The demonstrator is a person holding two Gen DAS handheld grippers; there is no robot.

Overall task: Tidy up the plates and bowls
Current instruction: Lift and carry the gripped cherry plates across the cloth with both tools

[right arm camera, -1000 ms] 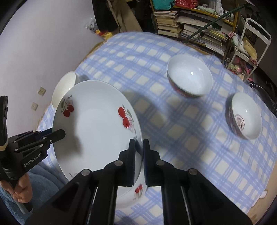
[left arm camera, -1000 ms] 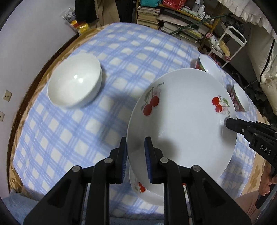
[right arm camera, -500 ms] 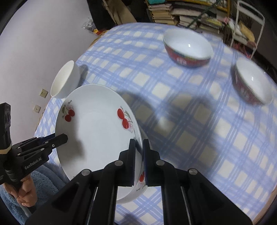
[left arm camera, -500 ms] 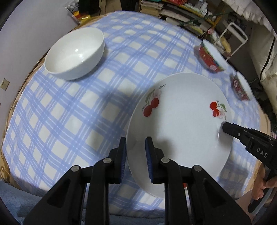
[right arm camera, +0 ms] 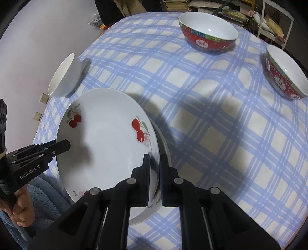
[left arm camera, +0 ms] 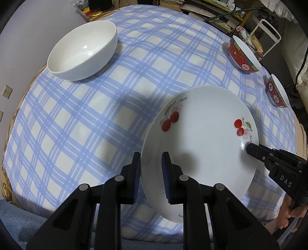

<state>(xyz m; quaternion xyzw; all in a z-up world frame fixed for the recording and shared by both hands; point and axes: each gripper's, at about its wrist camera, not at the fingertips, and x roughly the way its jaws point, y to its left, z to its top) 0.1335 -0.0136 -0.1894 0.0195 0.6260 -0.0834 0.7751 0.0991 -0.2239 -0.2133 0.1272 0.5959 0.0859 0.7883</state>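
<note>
A white cherry-print plate (left arm camera: 202, 146) (right arm camera: 104, 146) is held low over the blue checked table, directly above a second cherry plate (right arm camera: 163, 142) whose rim shows beneath it. My left gripper (left arm camera: 151, 173) is shut on the top plate's left rim. My right gripper (right arm camera: 154, 173) is shut on its right rim. Each gripper shows in the other's view, the right one (left arm camera: 250, 149) and the left one (right arm camera: 65, 145). A plain white bowl (left arm camera: 82, 52) (right arm camera: 64, 77) sits at the far left.
Two red patterned bowls stand at the far right, one larger (right arm camera: 208, 34) (left arm camera: 243, 57) and one smaller (right arm camera: 284, 75) (left arm camera: 277, 92). A bookshelf (left arm camera: 211, 9) and a white rack (left arm camera: 269, 32) stand beyond the table. The table's front edge (left arm camera: 134, 228) is close.
Both grippers have lowered the cherry plate toward the plate lying beneath it. The views have dropped closer to the table, and the bowls appear larger.
</note>
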